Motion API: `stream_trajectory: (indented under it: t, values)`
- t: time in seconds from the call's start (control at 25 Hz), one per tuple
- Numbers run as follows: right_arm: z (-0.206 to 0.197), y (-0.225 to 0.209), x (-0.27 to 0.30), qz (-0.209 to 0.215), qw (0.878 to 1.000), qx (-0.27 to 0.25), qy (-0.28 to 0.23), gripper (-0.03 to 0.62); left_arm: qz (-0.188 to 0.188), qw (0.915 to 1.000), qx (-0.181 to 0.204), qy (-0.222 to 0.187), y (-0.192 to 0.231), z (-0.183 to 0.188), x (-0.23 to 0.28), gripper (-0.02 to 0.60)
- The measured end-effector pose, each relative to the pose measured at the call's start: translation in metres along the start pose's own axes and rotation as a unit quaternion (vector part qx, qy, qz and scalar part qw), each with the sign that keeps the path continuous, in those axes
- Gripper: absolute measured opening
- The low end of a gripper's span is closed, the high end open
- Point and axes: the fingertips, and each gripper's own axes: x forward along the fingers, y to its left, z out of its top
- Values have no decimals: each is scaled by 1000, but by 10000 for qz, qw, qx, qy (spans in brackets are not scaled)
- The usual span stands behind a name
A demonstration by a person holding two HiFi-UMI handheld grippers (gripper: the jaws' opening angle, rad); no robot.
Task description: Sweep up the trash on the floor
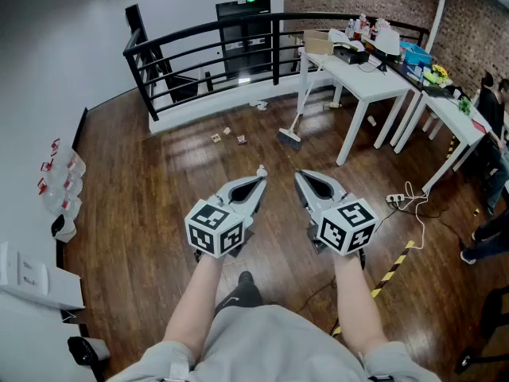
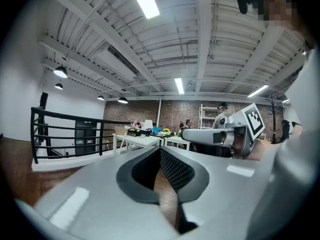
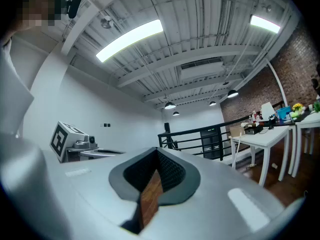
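While nothing is picked up yet, both tongs sit level in front of the person. The left gripper [image 1: 260, 172] has its jaws pressed together on nothing, and so does the right gripper [image 1: 301, 175]. Their own views show the ribbed pads meeting, with only wood floor [image 1: 159, 213] behind them.

Off to the near right, a power strip [image 1: 395, 200] with a white cable lies on the boards, so keep clear of that while walking over.

Further out is the actual job. A few paper scraps [image 1: 216, 138] are scattered on the floor left of centre, with another bit [image 1: 241, 139] just beside them and one more piece [image 1: 259, 104] farther back near the black railing [image 1: 207, 30]. The broom [image 1: 289, 138] leans against the leg of the white table [image 1: 362, 78], with its head on the floor just right of the scraps.

My take is that the first step is fetching that broom. Spread one set of jaws, clamp the handle mid-shaft where it stands free of the table leg, and steady it higher up with the other gripper. Then drag the far piece towards the cluster so everything ends in one pile.
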Motion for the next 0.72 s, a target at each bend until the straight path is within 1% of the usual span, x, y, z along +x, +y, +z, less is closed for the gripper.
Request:
stream_trajectory:
  t: [0.24,0.4,0.56,0.72]
  values:
    - [0,-35,31,-98,9999,23,34,0,-45,10000,-59,-28,35,4,35,0]
    - [2,-72,59,-218,9997,-2,86,0,-154,9998,-97,-38,65,7,75,0]
    - [12,-112,101,-360,9993,-21,108,0,-321,9995,-64,-8,107,14,118,0]
    - [24,-152,147,-528,9985,-90,125,0,-407,9991,-64,24,156,22,162,0]
